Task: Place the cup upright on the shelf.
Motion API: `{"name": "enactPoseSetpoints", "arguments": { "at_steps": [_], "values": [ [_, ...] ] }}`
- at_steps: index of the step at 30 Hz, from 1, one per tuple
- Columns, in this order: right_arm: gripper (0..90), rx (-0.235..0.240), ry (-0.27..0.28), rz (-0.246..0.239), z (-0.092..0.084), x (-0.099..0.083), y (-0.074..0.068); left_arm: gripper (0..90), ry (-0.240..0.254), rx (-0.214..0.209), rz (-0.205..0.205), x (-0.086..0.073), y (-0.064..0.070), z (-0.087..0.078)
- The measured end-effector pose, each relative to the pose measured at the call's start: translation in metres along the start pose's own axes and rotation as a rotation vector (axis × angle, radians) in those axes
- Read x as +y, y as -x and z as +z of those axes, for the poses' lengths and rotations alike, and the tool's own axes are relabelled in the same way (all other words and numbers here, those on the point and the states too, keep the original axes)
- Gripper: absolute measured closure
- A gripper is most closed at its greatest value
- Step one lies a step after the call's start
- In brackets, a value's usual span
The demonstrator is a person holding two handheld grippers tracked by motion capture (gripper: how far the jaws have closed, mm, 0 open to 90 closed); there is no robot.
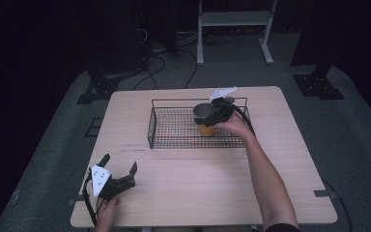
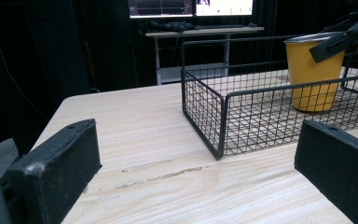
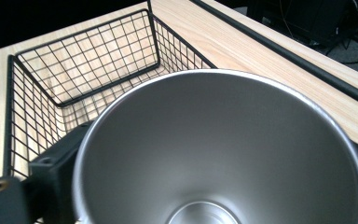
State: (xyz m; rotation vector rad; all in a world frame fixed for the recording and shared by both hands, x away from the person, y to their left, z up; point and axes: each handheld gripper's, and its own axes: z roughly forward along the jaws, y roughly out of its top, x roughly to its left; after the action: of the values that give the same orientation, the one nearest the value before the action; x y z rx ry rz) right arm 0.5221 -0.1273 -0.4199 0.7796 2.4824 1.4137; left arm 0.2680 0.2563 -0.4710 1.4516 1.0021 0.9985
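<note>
One yellow cup (image 1: 206,126) stands upright inside the wire basket (image 1: 174,140) near the counter's (image 1: 183,183) far edge, the right gripper (image 1: 211,116) clamped across its rim; letting go and withdrawing remain. Left gripper (image 1: 121,164) rests wide apart at the near left corner. Basket walls crowd the exit.

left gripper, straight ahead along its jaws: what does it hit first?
Probably the wire basket: its near corner sits ahead of the open left gripper, with bare table between. The yellow cup stands farther back inside it. Depth is hard to judge.
</note>
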Motion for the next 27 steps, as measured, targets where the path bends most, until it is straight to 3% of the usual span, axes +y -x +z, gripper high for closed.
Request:
{"name": "enactPoseSetpoints", "arguments": {
  "at_steps": [6,22,27],
  "values": [
    [2.6,-0.014,-0.012,-0.016,-0.002,-0.002,0.000,0.0,0.000,0.000,0.002,0.000,0.000,0.000],
    [0.9,-0.004,0.032,-0.013,-0.011,0.001,-0.003,0.0,-0.002,0.002,0.004,0.000,0.001,0.001],
    [0.0,-0.009,0.070,-0.005,-0.015,0.004,-0.003,0.0,-0.002,0.004,0.002,0.000,0.001,0.001]
  ]
}}
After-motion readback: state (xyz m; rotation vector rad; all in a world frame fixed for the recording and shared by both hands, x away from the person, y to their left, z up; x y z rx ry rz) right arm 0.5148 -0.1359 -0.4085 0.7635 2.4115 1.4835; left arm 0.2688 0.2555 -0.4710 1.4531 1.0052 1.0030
